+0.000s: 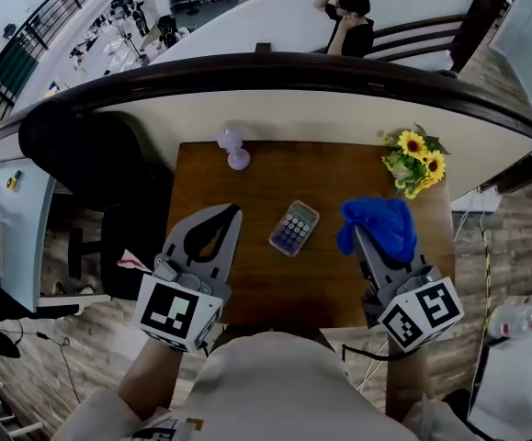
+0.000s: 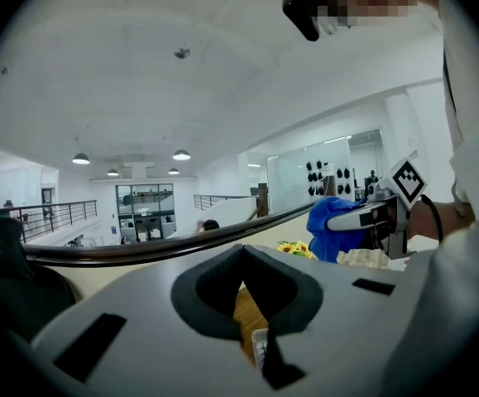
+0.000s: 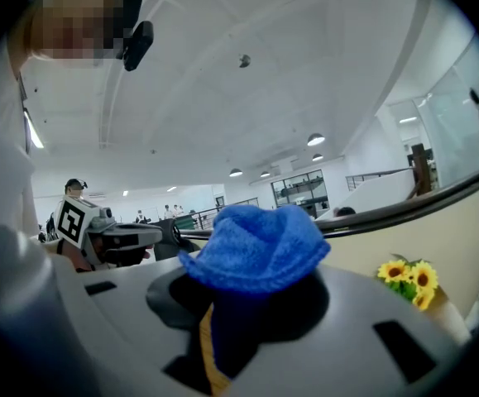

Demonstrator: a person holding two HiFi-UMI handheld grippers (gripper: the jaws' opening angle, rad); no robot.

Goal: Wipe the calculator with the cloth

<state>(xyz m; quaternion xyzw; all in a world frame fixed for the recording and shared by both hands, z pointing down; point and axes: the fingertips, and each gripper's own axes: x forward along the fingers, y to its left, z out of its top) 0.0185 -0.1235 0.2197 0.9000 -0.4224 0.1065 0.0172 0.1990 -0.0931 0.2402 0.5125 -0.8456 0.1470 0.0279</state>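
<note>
While cloth (image 1: 382, 223) hides right tongs (image 1: 367, 239) tips clamping it, left tongs (image 1: 229, 215) closed, empty; calculator (image 1: 294, 228) between.

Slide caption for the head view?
Right gripper holds a blue cloth over the table, calculator lying between it and the left gripper.

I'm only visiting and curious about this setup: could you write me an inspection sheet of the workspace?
surface: brown wooden table.
job's things: calculator lying flat at mid-table; blue cloth to its right, held in a gripper.
clutter: sunflowers at the far right corner; small purple object at the far edge.
grippers: left gripper shut and empty, left of the calculator; right gripper shut on the cloth.
cables: dark cables on the floor at left.
surroundings: black chair, curved railing, a seated person beyond it.
</note>
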